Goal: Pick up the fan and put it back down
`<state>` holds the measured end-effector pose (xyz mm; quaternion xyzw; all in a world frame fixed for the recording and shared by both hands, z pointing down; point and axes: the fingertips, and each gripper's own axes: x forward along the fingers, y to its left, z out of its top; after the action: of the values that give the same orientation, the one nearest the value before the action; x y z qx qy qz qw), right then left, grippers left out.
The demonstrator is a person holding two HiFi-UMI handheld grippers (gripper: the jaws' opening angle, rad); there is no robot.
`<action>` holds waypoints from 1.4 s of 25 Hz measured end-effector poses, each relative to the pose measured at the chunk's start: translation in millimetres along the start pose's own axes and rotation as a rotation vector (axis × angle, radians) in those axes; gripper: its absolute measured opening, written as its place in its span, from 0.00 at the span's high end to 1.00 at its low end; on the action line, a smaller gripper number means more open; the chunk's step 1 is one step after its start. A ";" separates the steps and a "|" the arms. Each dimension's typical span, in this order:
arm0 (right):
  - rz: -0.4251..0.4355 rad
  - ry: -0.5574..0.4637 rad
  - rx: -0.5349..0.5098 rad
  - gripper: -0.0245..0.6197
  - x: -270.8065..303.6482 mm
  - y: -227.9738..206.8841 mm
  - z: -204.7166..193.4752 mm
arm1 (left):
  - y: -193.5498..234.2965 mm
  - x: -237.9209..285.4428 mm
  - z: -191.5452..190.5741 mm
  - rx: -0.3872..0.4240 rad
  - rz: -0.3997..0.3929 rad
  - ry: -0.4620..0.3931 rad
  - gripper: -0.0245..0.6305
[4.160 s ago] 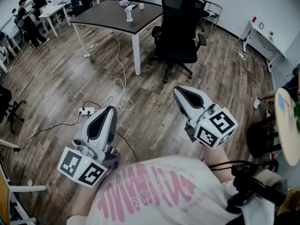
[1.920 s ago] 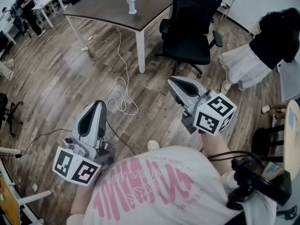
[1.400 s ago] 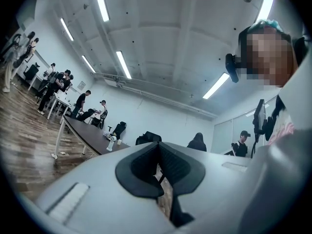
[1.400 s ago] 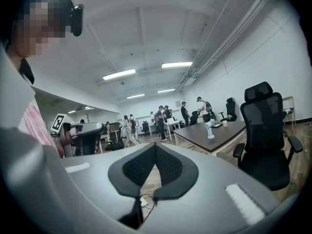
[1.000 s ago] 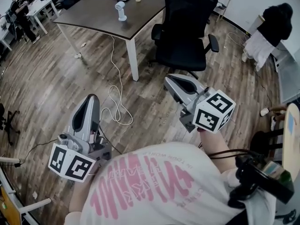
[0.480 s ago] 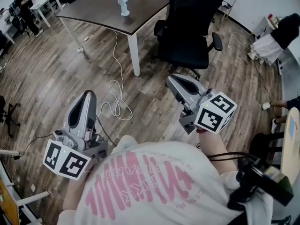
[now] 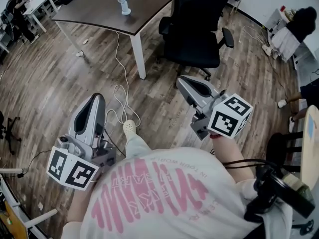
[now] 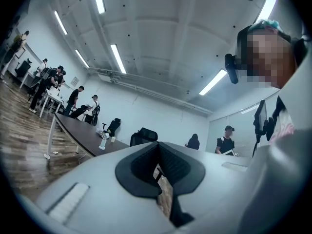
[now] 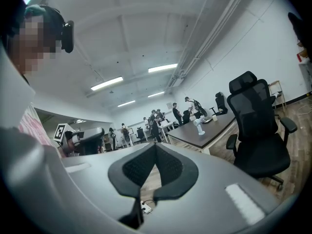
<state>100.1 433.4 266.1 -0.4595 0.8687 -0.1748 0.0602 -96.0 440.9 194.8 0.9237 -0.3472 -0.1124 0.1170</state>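
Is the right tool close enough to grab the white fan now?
Probably not: the right tool is far from the fan, which stands on the dark table across a stretch of wooden floor.

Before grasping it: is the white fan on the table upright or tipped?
Upright: the fan stands on its base on the table.

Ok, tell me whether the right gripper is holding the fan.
No, the right gripper has its jaws shut on nothing, and the fan stands far off on the dark table.
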 end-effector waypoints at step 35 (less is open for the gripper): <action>-0.121 0.038 0.017 0.95 206.5 -85.8 53.6 | 216.0 151.9 47.4 -0.135 -0.073 0.022 0.93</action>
<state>63.2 206.6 258.5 -0.5074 0.8388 -0.1940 0.0369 -131.1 174.9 194.3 0.9269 -0.3036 -0.1297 0.1784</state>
